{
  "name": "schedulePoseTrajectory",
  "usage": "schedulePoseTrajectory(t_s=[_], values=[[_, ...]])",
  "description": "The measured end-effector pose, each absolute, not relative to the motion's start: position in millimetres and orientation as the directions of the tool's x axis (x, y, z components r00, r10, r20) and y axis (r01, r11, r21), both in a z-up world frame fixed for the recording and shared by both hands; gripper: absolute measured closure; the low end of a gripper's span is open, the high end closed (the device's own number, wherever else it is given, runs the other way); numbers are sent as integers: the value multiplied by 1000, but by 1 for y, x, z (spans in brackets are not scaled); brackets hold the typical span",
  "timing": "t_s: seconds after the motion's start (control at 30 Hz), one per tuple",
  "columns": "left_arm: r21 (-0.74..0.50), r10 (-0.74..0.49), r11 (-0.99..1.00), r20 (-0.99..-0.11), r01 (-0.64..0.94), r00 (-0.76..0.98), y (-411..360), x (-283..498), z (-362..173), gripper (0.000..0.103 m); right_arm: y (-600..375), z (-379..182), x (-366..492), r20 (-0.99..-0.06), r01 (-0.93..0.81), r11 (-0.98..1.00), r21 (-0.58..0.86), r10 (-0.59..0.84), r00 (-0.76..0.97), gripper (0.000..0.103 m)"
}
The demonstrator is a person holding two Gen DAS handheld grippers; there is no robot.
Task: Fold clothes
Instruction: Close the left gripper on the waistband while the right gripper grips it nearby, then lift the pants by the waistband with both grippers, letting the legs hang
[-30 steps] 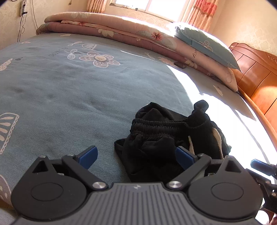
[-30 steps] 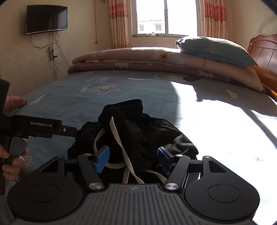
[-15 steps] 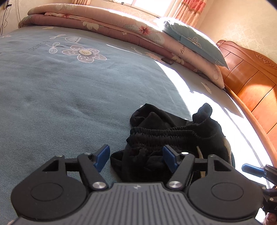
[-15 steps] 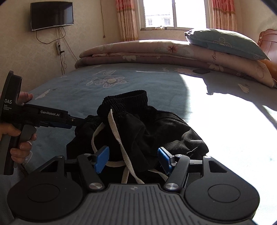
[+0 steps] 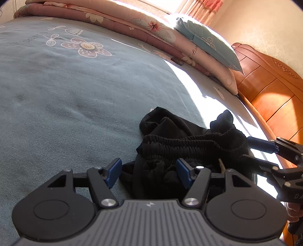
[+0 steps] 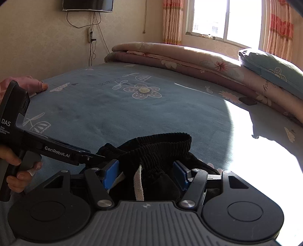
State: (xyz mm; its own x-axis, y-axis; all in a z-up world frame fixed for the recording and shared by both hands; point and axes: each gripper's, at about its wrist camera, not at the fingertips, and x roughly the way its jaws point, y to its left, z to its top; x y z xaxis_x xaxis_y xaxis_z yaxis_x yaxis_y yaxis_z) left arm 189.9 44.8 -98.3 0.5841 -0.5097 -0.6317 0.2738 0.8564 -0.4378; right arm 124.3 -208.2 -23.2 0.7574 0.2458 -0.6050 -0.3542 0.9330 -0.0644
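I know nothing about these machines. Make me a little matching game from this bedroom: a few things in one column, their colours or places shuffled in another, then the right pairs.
Things:
1. crumpled trousers
2. pillow
3. television
4. headboard

Descriptions:
A. orange-brown wood
B. black, heaped on the blue bedsheet
C. pale blue, on top of the folded quilts
D. mounted high on the wall

Pairs: 1-B, 2-C, 3-D, 4-A

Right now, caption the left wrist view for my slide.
Left gripper closing around crumpled black pants on the blue bedsheet.
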Motion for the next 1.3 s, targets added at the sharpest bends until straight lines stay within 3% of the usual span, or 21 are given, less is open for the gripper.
schedulePoseTrajectory(t_s=[0.1, 0.17, 0.27, 0.67, 0.83, 0.9, 0.93, 1.07, 1.2, 1.3], values=[[-443, -517, 852, -629, 279, 581, 45, 190, -99, 41, -192, -35, 131, -629, -375, 913, -159, 199, 752, 38], [-443, -523, 849, -625, 288, 579, 45, 189, -98, 41, -184, -43, 132, -639, -376, 898, -230, 152, 754, 56], [-439, -536, 842, -609, 315, 584, 45, 186, -93, 40, -185, -41, 120, -610, -367, 898, -242, 153, 778, 65], [-416, -744, 652, -512, 634, 429, 18, 194, -85, 35, -238, -41, 49, -520, -332, 940, -76, 247, 818, 68], [-545, -846, 503, -467, 670, 255, 13, 218, -91, 37, -258, -48, 41, -534, -312, 950, 13, 271, 801, 67], [-539, -863, 462, -455, 704, 219, 8, 214, -84, 44, -263, -47, 41, -537, -308, 951, 37, 279, 796, 66], [-502, -857, 460, -466, 733, 219, 3, 207, -79, 57, -265, -45, 41, -539, -309, 950, 41, 281, 794, 65], [-331, -828, 461, -495, 823, 265, -8, 168, -56, 73, -269, -34, 37, -542, -314, 949, -16, 255, 801, 57], [-135, -790, 457, -516, 879, 331, -11, 126, -39, 77, -276, -9, 32, -503, -343, 935, -88, 256, 826, 46], [9, -759, 445, -526, 895, 383, -12, 98, -31, 79, -277, 15, 35, -466, -419, 899, -126, 320, 825, 31]])
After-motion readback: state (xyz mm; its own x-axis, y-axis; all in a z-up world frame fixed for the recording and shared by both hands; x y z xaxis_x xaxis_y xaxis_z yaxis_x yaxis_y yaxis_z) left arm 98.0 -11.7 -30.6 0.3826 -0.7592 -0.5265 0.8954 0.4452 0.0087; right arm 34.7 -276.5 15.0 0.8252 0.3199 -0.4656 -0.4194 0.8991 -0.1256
